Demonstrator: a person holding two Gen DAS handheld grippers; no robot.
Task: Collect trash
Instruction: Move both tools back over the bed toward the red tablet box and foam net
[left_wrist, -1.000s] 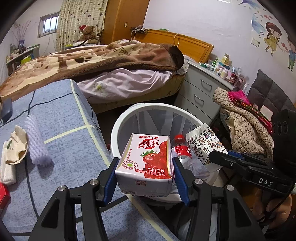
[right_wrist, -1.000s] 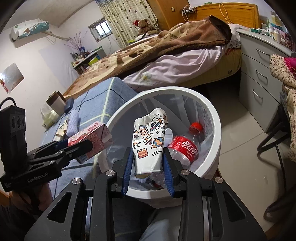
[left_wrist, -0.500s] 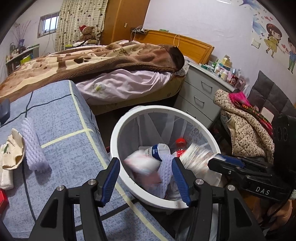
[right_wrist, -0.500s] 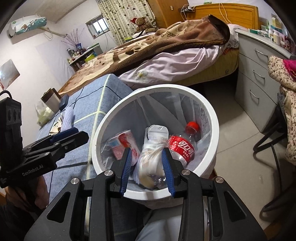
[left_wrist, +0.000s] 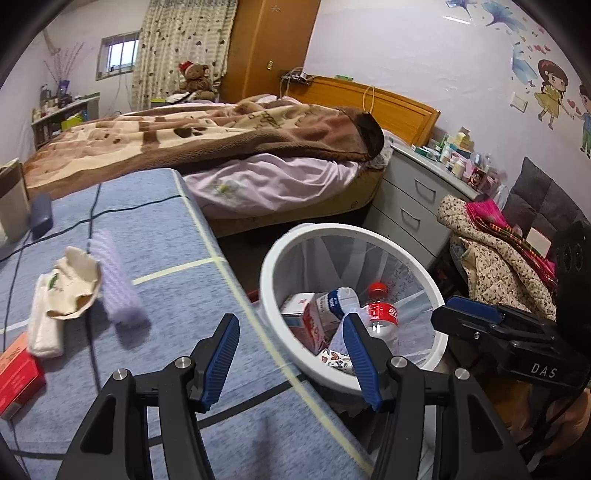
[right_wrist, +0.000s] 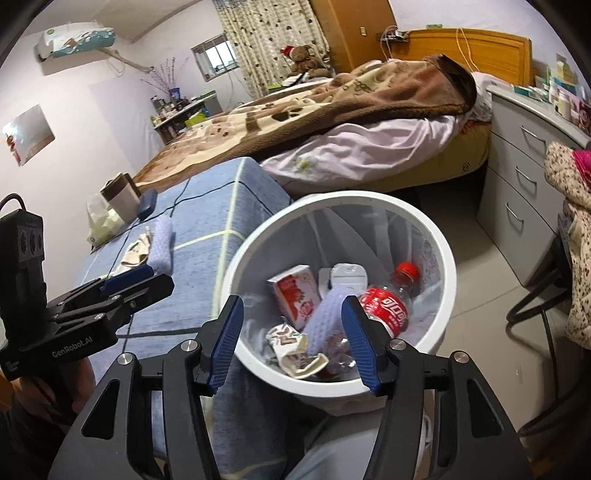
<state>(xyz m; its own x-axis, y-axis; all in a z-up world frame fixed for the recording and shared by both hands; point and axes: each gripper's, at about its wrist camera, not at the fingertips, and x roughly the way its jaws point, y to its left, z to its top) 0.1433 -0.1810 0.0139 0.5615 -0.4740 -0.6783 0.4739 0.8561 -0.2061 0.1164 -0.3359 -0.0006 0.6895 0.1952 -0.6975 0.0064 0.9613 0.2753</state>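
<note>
A white bin (left_wrist: 273, 266) (right_wrist: 448, 258) stands on the floor beside a blue cloth-covered table (left_wrist: 159, 229). In it lie a red strawberry milk carton (right_wrist: 295, 291) (left_wrist: 301, 321), a patterned paper cup (right_wrist: 291, 345), a red-labelled bottle (right_wrist: 388, 302) (left_wrist: 380, 314) and a lilac foam sleeve (right_wrist: 327, 317). My left gripper (left_wrist: 291, 350) is open and empty over the table edge. My right gripper (right_wrist: 291, 332) is open and empty above the bin. On the table lie a lilac foam sleeve (left_wrist: 114, 280), a crumpled cream wrapper (left_wrist: 74, 284) and a red box (left_wrist: 18, 373).
A bed with a brown blanket (left_wrist: 207, 136) lies behind the table. Grey drawers (left_wrist: 410, 206) and a chair heaped with clothes (left_wrist: 495, 258) stand right of the bin. A black cable (left_wrist: 92, 214), a dark case (left_wrist: 40, 214) and a cup (right_wrist: 122, 195) sit at the table's far end.
Both grippers opened. The milk carton dropped from the left one and the paper cup from the right one into the bin. The left gripper swung left toward the table.
</note>
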